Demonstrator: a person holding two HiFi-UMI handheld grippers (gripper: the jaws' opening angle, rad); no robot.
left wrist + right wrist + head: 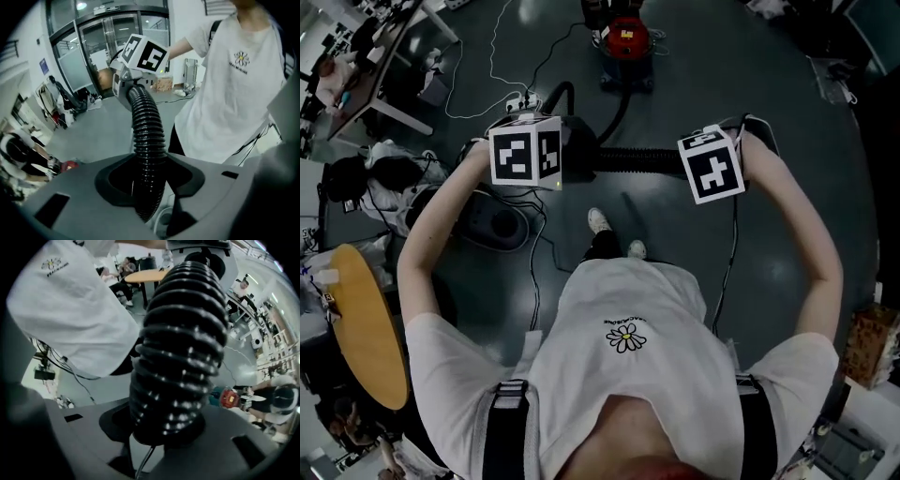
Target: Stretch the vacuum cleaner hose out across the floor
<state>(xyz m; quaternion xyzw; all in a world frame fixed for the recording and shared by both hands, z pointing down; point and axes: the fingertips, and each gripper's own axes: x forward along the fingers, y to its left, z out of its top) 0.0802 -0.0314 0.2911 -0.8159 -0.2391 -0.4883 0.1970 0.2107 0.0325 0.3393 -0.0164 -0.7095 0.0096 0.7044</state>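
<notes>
The black ribbed vacuum hose (637, 159) runs level between my two grippers, above the dark floor. From the left gripper's marker cube (525, 155) a further length of hose (614, 117) curves away to the red vacuum cleaner (625, 42). In the left gripper view the hose (146, 136) passes through the left gripper (149, 199), whose jaw edges touch both of its sides. It leads on to the right gripper's cube (146, 52). The right gripper (164, 439), under its own cube (711, 167), is shut on the thick hose (180, 348), which fills its notch.
A round wooden table (361, 323) stands at the left. A grey machine base (492, 225) and loose cables (534, 272) lie near my feet (598, 222). A power strip (520, 101) lies behind the left cube. A brown box (867, 342) sits at the right. People sit at a desk (356, 56).
</notes>
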